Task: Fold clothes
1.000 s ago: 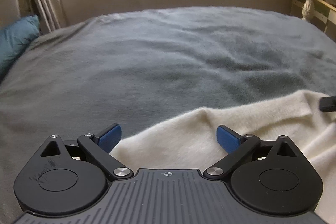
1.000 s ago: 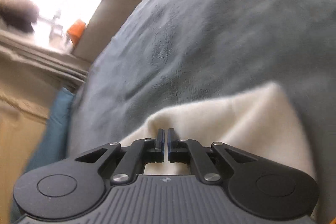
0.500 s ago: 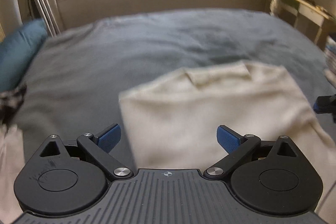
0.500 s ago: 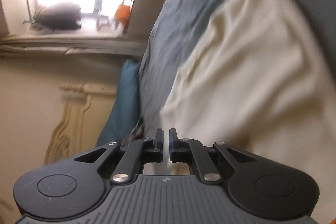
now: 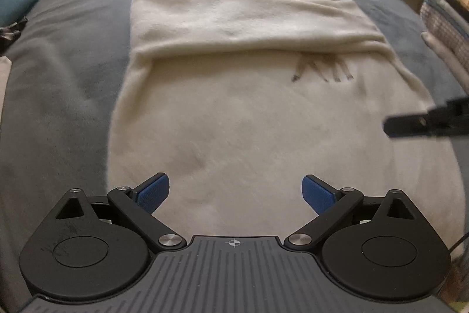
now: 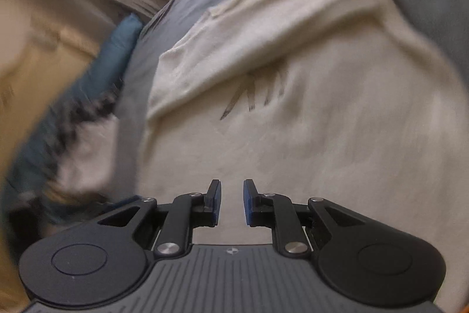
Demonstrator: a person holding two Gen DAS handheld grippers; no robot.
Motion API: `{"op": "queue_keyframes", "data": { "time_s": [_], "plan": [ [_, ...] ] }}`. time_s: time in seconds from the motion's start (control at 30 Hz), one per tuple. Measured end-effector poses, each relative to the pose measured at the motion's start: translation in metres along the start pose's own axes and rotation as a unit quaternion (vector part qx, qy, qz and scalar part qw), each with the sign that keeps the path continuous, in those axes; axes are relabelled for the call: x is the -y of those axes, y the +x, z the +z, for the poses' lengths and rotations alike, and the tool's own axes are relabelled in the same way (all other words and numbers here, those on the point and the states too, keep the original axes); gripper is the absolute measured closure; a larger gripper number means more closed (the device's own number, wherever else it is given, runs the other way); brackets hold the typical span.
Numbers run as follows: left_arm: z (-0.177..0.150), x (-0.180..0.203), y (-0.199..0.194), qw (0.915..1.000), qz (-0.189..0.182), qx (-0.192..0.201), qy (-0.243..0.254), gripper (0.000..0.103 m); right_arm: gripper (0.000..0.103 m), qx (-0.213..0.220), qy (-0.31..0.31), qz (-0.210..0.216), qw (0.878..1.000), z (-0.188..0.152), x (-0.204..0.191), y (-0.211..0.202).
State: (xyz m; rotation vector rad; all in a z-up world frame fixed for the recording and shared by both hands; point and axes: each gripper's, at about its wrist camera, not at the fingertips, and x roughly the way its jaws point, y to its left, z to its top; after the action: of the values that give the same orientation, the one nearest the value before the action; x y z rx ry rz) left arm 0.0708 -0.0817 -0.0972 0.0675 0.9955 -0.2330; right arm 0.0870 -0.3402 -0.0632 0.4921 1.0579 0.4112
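Since a second ago the right gripper [image 6: 231, 201] has let go, jaws slightly parted; left gripper [image 5: 234, 192] spread wide. Cream sweater [image 5: 263, 122] lies ahead, marking blurred, part-hidden under its folded edge.

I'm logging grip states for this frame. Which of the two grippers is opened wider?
The left gripper: its blue pads stand far apart over the cream sweater. The right gripper shows only a narrow gap and holds nothing.
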Motion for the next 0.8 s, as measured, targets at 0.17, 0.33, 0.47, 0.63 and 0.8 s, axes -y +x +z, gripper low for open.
{"op": "queue_keyframes", "data": {
  "time_s": [0.17, 0.33, 0.47, 0.63, 0.8],
  "plan": [
    [-0.020, 0.009, 0.011, 0.9995, 0.019, -0.024, -0.001, 0.002, 0.086, 0.037, -0.131, -0.101, 0.986, -0.021, -0.018, -0.003],
    [-0.029, 0.009, 0.013, 0.9995, 0.027, -0.015, -0.010, 0.000, 0.086, 0.036, -0.162, -0.122, 0.979, -0.035, -0.020, 0.015],
    [-0.029, 0.007, 0.015, 0.9995, 0.024, -0.014, -0.018, 0.000, 0.087, 0.040, -0.173, -0.129, 0.976, -0.043, -0.011, 0.019],
    [-0.030, 0.008, 0.018, 0.9994, 0.024, -0.015, -0.022, 0.000, 0.087, 0.045, -0.116, -0.108, 0.986, -0.044, 0.017, 0.003],
    [-0.027, 0.008, 0.020, 0.9992, 0.022, -0.021, -0.027, 0.000, 0.087, 0.064, -0.064, -0.113, 0.990, -0.050, 0.047, -0.027]
  ]
}}
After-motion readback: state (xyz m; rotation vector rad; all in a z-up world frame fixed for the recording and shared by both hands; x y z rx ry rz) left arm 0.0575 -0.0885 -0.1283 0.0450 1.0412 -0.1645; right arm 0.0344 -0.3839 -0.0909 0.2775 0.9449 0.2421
